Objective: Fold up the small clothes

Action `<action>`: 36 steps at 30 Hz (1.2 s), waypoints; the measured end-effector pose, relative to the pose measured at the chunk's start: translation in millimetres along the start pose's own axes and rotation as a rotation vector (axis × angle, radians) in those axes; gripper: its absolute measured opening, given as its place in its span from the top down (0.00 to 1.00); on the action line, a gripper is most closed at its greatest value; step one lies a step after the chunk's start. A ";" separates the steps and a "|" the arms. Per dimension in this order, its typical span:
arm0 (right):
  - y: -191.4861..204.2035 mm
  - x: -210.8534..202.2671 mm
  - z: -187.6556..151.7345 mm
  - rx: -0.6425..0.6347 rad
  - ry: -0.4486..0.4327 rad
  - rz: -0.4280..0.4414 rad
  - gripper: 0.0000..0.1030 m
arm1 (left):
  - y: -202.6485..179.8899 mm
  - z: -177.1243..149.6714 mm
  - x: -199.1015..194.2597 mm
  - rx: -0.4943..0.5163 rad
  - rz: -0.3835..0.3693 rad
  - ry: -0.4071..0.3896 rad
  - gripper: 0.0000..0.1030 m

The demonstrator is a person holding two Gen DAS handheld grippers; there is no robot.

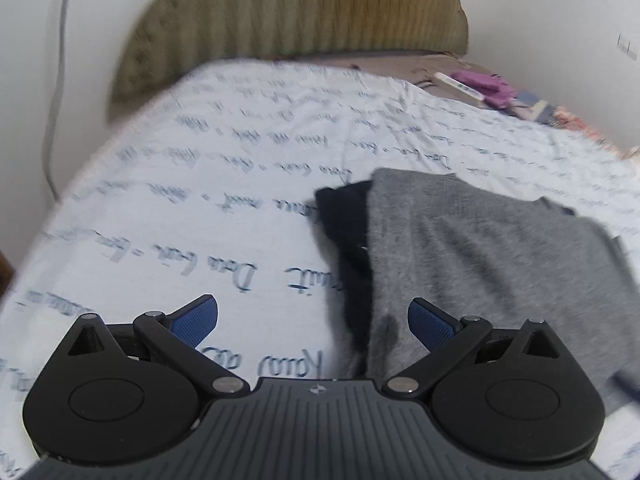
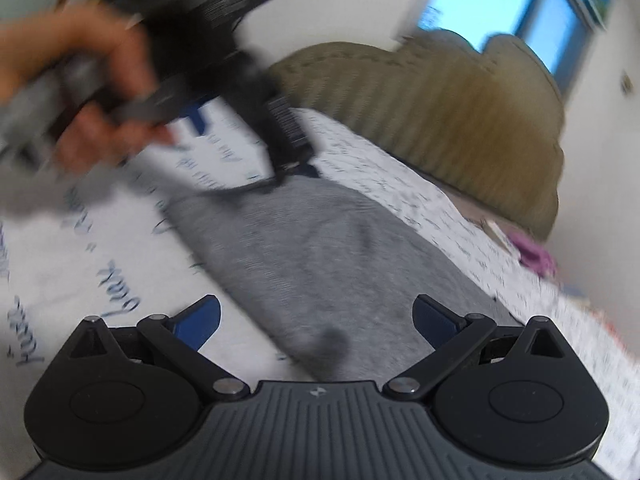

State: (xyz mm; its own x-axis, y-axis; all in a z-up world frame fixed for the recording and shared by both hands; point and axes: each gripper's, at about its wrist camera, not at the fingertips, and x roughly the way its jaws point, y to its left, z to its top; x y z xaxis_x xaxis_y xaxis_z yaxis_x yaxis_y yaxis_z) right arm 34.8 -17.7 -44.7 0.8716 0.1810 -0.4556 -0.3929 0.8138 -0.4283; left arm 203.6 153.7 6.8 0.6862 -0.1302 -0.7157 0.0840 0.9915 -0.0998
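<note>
So we've got both grippers hanging over the bed right now. Our left gripper point(image 1: 313, 322) has its blue pads point(image 1: 195, 322) spread wide with nothing between them. One pad sits over the white sheet point(image 1: 168, 200) with the handwriting print, the other over the near edge of the grey garment point(image 1: 488, 252).

That grey garment is lying on the sheet, looking pretty flat and folded over, and a black garment point(image 1: 348, 236) pokes out from under its left side in the left wrist view. There's a small darker spot on the grey fabric close to the gripper.

Our right gripper point(image 2: 316, 320) is spread wide too, holding nothing, and it hovers over the near end of the same grey piece point(image 2: 304, 256). From that view we also catch the left gripper point(image 2: 280, 136) at the far end of the grey garment, with the hand point(image 2: 80, 84) wrapped around its handle, all of it heavily motion-blurred. We can't tell from there whether it's touching the cloth.

Further back there's the olive padded headboard point(image 1: 304, 16), a purple cloth point(image 1: 486, 84) with some clutter at the bed's far edge, and a window point(image 2: 516, 4) behind the headboard.
</note>
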 end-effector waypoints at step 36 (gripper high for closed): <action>37.1 82.6 36.7 -0.183 -0.009 -0.037 0.91 | 15.8 78.0 137.2 -0.316 -0.356 0.153 0.88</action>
State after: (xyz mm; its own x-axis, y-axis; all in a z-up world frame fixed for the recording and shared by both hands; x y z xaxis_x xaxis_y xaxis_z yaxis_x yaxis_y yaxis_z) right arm 103.0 47.7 -69.6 0.8885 0.1583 -0.4307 -0.4067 0.7063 -0.5794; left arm 355.4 152.2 -39.0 0.5392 -0.4833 -0.6897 0.0549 0.8374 -0.5439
